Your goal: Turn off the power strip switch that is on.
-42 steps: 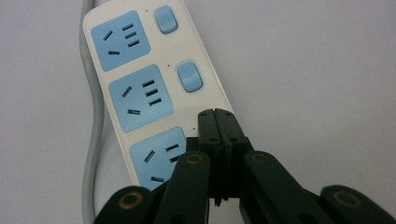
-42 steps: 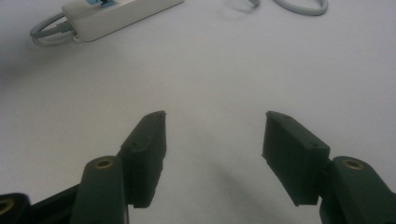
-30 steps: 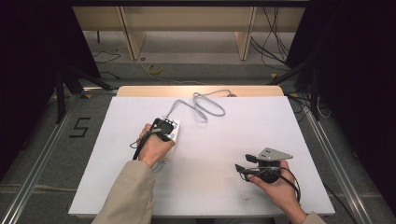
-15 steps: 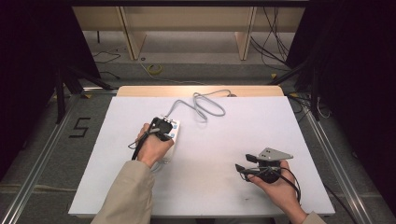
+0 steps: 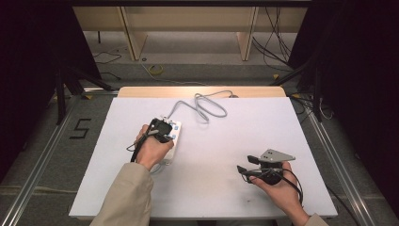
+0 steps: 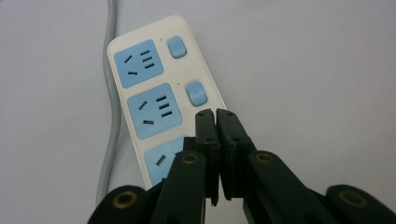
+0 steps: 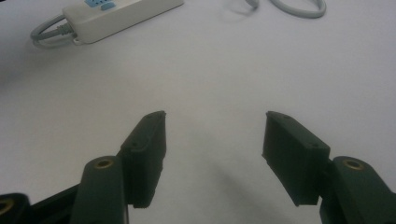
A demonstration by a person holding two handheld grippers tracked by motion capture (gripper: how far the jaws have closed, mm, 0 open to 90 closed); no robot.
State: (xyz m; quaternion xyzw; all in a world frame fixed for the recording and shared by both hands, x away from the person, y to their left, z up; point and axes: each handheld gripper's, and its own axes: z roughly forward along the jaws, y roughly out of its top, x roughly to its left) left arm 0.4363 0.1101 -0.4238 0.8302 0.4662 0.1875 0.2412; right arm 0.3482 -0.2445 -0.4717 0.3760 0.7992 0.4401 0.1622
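I have the white tabletop (image 5: 221, 188) in front of me, and on it one thing that matters: a white power strip (image 6: 154, 79) with pale blue sockets, lying left of the middle. Its long axis runs away from me and a little to the right in the high view, with its grey cable (image 5: 207, 106) leaving the far end and looping toward the back edge. In the left gripper view the same cable also runs down along the strip's side.

My left tongs (image 6: 215, 116) are the ones on the job. They sit right over the strip, jaws pressed almost together with nothing between them, tips pointing along the strip's length and hovering near the second rocker switch (image 6: 195, 92); I cannot tell whether they touch it. A further switch (image 6: 176, 46) lies beyond, beside the far socket. Closed tips like that read to me as a poking tool, so I judge that the next move turns on lining them up with a switch rather than a socket.

My right tongs (image 7: 212, 140) rest well apart, near the right front of the tabletop, jaws wide open and empty, aimed across at the strip. No containers on the tabletop.
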